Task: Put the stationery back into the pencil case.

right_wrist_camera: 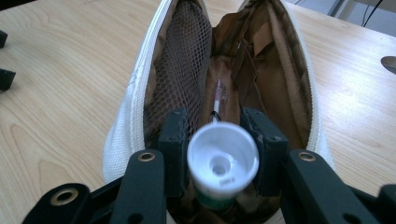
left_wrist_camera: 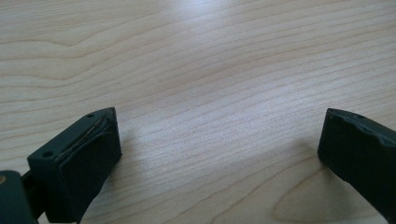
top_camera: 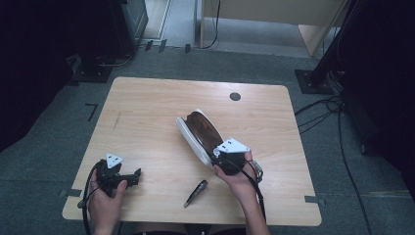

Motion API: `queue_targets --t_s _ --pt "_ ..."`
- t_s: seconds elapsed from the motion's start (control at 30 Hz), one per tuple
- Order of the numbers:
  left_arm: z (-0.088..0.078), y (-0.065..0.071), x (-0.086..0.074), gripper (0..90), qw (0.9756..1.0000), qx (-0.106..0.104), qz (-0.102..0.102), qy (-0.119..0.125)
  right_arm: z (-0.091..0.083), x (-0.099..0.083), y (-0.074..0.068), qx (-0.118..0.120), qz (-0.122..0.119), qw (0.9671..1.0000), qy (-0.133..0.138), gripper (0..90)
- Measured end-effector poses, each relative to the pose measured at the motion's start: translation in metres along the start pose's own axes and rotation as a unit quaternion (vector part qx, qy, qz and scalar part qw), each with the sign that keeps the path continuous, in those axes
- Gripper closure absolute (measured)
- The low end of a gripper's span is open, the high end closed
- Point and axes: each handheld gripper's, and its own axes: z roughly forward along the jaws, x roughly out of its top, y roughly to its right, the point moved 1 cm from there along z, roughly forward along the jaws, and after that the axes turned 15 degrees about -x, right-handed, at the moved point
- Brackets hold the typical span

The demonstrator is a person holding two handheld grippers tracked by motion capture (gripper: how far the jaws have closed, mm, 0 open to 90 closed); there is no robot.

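Fingers (right_wrist_camera: 175, 135) of the right gripper (right_wrist_camera: 215, 140) are standing narrow on either side of a white-capped tube (right_wrist_camera: 223, 161), the cap facing the camera; whether the pads are pressing on the tube cannot be told from the right gripper view. Gripper and tube are sitting at the near mouth of the pouch (right_wrist_camera: 135, 93), which is lying unzipped on the table (right_wrist_camera: 56, 102), white outside, brown lining and mesh pocket inside. A thin pen-like item (right_wrist_camera: 217, 95) is lying deeper in the pouch, beyond the tube.

Seen from the high view, the pouch (top_camera: 188, 134) is lying near the table's (top_camera: 147, 98) middle, running diagonally, with the right gripper (top_camera: 226, 155) at its near end, held by the right hand (top_camera: 238, 178).

Left gripper (top_camera: 132, 177) is resting well left of the pouch, near the table's front edge, in the left hand (top_camera: 105, 198). Its fingers (left_wrist_camera: 88, 154) are standing wide apart over bare wood (left_wrist_camera: 210, 70), nothing between them.

Dark pen (top_camera: 195, 193) is lying on the table just in front of the pouch, between the two hands.
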Motion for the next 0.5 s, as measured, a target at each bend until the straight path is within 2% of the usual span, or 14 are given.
queue_targets --t_s 0.2,0.37,0.5 --pt "0.0 0.0 0.0 0.0 1.0 -0.001 0.002 -0.002 -0.008 0.001 0.006 -0.009 0.018 0.9997 0.016 65.3" --pt "0.0 0.0 0.0 0.0 1.0 -0.001 0.002 -0.002 -0.011 -0.002 0.008 -0.004 0.016 0.9997 0.017 65.7" --pt "0.0 0.0 0.0 0.0 1.0 -0.001 0.002 -0.002 -0.011 0.004 0.009 -0.002 0.019 0.9995 0.025 65.7"
